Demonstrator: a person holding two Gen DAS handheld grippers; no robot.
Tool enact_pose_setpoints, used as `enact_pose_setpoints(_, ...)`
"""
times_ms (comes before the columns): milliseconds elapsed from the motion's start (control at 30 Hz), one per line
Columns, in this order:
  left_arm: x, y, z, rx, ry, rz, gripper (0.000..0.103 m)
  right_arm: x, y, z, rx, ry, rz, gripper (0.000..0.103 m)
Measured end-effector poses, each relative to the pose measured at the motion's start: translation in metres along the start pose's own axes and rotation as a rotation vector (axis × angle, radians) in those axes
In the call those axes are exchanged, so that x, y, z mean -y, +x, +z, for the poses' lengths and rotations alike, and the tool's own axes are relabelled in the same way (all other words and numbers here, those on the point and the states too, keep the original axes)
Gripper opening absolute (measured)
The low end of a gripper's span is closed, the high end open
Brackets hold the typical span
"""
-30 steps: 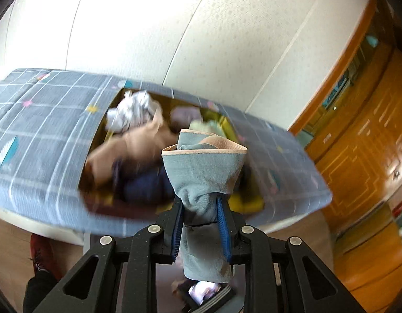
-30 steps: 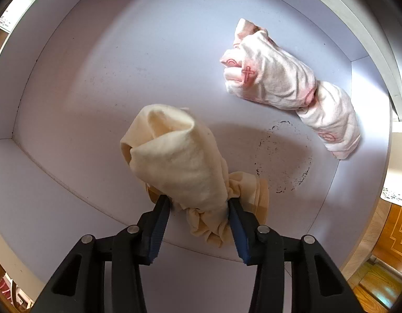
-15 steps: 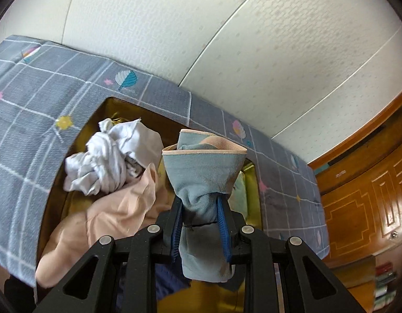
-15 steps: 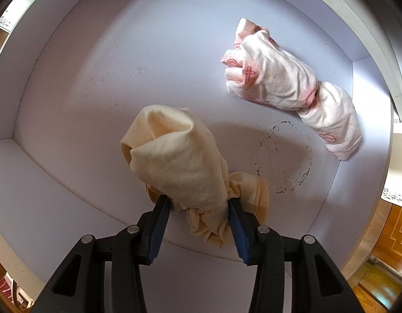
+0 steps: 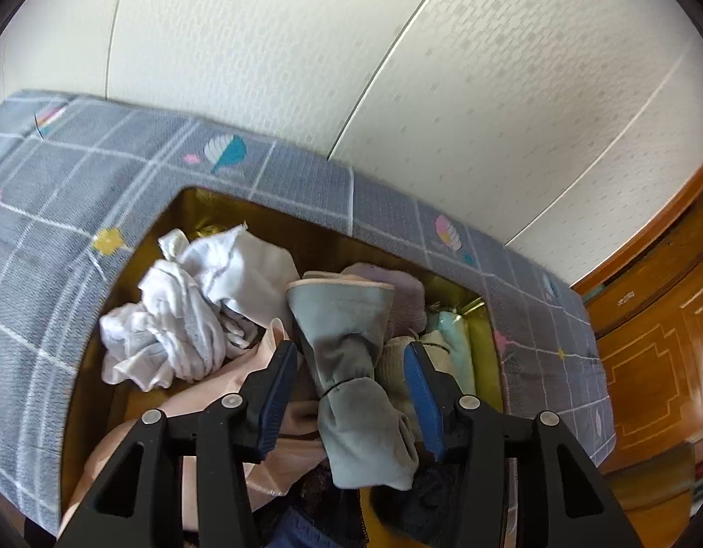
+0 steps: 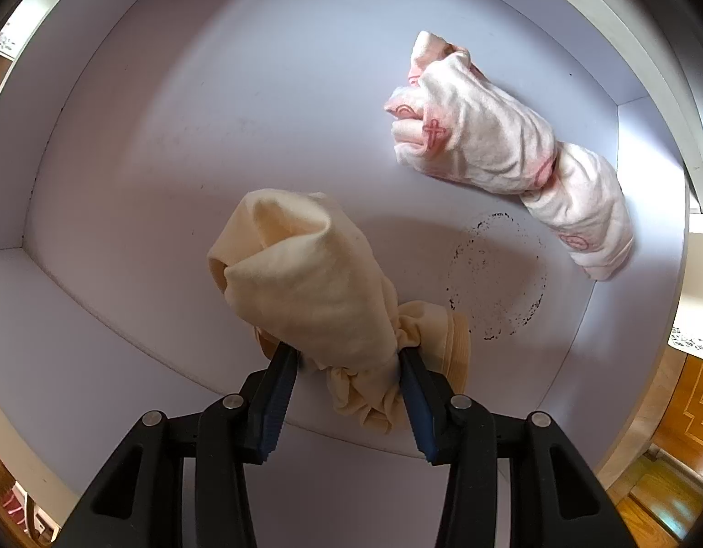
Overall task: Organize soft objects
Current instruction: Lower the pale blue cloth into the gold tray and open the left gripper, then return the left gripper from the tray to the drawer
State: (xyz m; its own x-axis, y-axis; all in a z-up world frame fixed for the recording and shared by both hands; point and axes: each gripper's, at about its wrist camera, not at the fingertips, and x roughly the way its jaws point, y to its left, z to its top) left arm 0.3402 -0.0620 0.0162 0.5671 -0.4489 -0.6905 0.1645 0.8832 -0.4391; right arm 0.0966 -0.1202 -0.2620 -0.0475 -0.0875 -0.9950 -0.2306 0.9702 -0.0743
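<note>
White panelled wall rises behind a grey checked cloth surrounding a box of jumbled clothes. Since a second ago the left hand-held gripper has swung in over the box, and its jaws have just been opening: the blue-grey sock bundle sits loose between the pads, touching neither. The right hand-held gripper is unchanged, clamped on a cream sock roll above a pale drawer floor, with a pink-printed sock roll lying well apart.
</note>
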Motion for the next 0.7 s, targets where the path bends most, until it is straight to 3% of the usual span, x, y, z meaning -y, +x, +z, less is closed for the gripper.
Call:
enact_pose_setpoints(300,0.001,-0.082,-0.058,0.124,0.165,-0.094,0.063,-0.005,0.001,0.001,0.001,-0.001,-0.005,0.049)
enact_pose_setpoints(467,-0.005,-0.109,-0.110,0.086,0.239,-0.133,0.064,-0.009,0.004,0.000,0.008,-0.013,-0.020,0.049)
enact_pose_setpoints(700,-0.026,-0.126,-0.179,0.071,0.263,-0.030,0.066,-0.010,0.004,-0.005,0.018,-0.005,-0.017,0.049)
